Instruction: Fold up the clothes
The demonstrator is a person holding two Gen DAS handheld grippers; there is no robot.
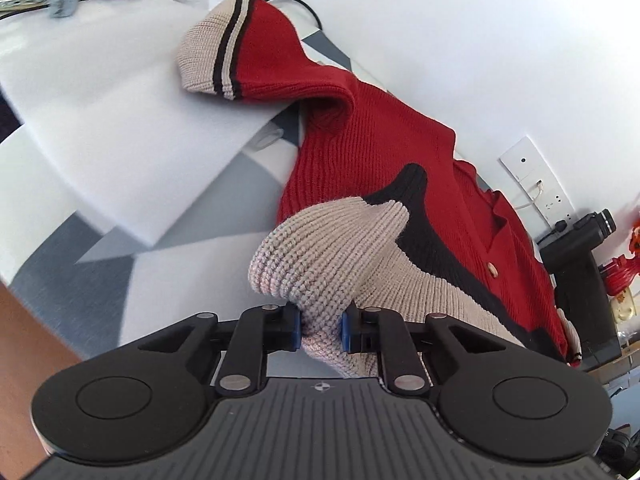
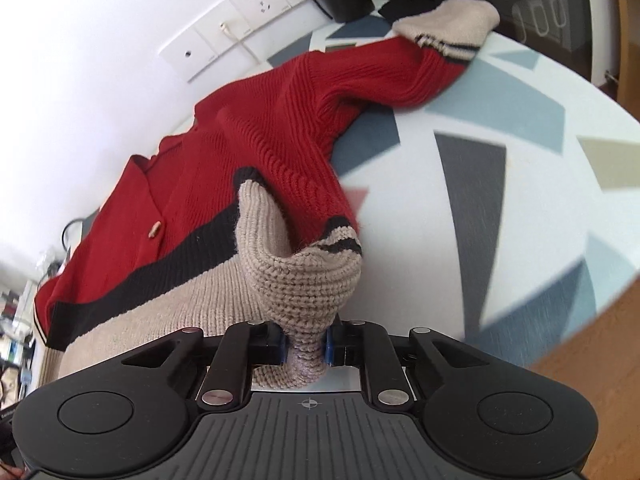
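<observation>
Red knit with a beige hem, the cardigan [image 1: 380, 160] lay spread across the patterned bench [image 2: 520, 200], its sleeves [image 1: 240, 48] flung out to either side. The left gripper [image 1: 320, 330] and right gripper [image 2: 306, 344] had each clamped their fingers on a near hem corner. The fold appeared just begun; next, both corners likely needed carrying together toward the far collar.

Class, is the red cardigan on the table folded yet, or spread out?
Spread out: the cardigan lies open, its far sleeve stretched away; only its beige hem is bunched in the jaws.
</observation>
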